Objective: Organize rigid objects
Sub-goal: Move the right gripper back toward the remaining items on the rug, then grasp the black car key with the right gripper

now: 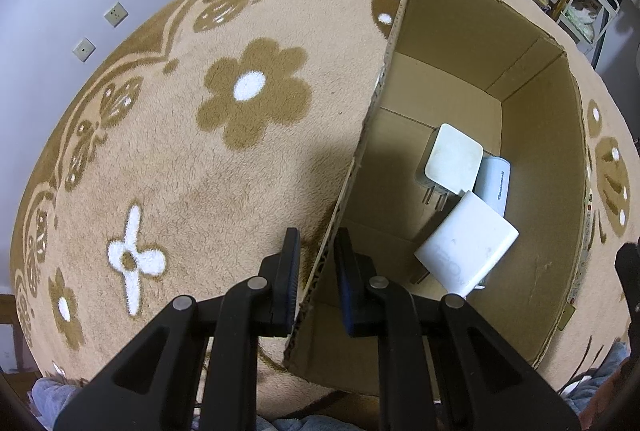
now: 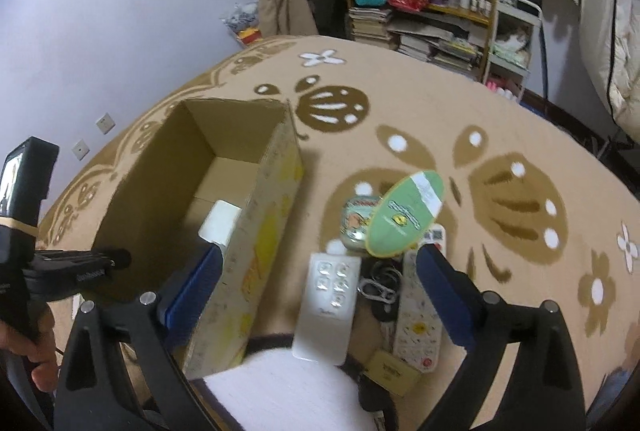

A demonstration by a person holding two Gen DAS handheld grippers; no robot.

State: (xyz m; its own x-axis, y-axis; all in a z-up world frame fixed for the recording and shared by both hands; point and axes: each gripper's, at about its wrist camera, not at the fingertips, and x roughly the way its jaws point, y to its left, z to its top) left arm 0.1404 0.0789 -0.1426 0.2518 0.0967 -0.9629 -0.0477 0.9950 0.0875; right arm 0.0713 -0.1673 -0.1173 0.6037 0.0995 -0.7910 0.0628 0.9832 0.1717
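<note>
left gripper [image 1: 316, 263] straddling near wall of cardboard box [image 1: 460, 43], fingers almost together on it, looking clamped. right gripper [image 2: 316, 271] hovering over loose pile beside box, fingers wide apart, holding nothing. three white chargers [image 1: 466, 243] lying inside box already. risk: green oval tin [image 2: 404, 219] sitting tilted atop pile, likely sliding if nudged. white remote [image 2: 326, 315], keys [image 2: 378, 289], second remote [image 2: 418, 327] crowding together, so fingers may be catching two things. box wall standing close on left side.
</note>
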